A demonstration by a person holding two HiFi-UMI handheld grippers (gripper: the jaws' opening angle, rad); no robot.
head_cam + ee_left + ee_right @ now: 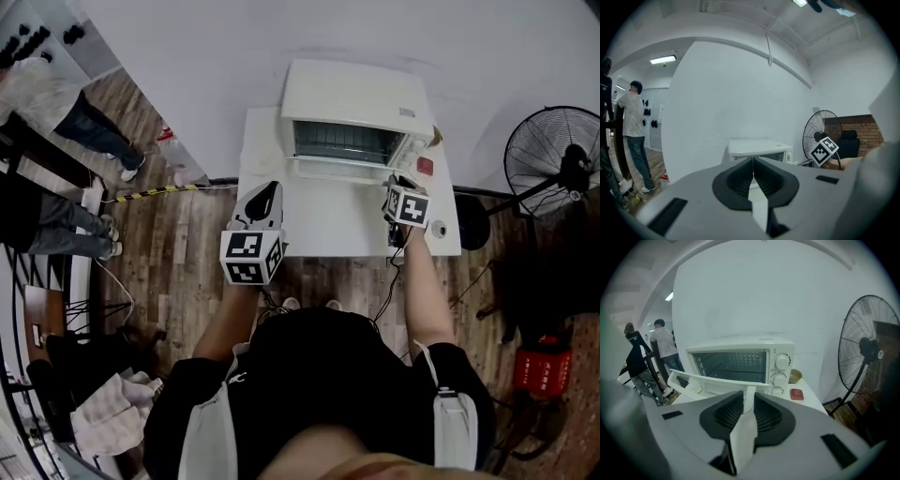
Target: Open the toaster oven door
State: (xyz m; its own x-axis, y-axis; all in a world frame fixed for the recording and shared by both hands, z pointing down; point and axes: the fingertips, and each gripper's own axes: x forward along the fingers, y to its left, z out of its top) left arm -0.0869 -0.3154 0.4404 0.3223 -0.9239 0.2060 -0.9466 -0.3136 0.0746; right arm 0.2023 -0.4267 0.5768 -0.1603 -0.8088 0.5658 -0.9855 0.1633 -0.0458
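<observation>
Room as I find it:
- Wall: plain white, across the top of the head view.
- Floor: dark wood planks, with a yellow-black tape strip at left.
- White table: centre, against the wall.
- Black pedestal fan: right edge.
- Red crate: lower right.
- Ceiling strip light: upper left of my left gripper view.
- Brick wall and black chair: at that view's right.

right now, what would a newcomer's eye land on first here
The white toaster oven at the back of the white table, its door dropped open. Next, the right gripper close to the door's handle, and the big black fan on the floor at right.
</observation>
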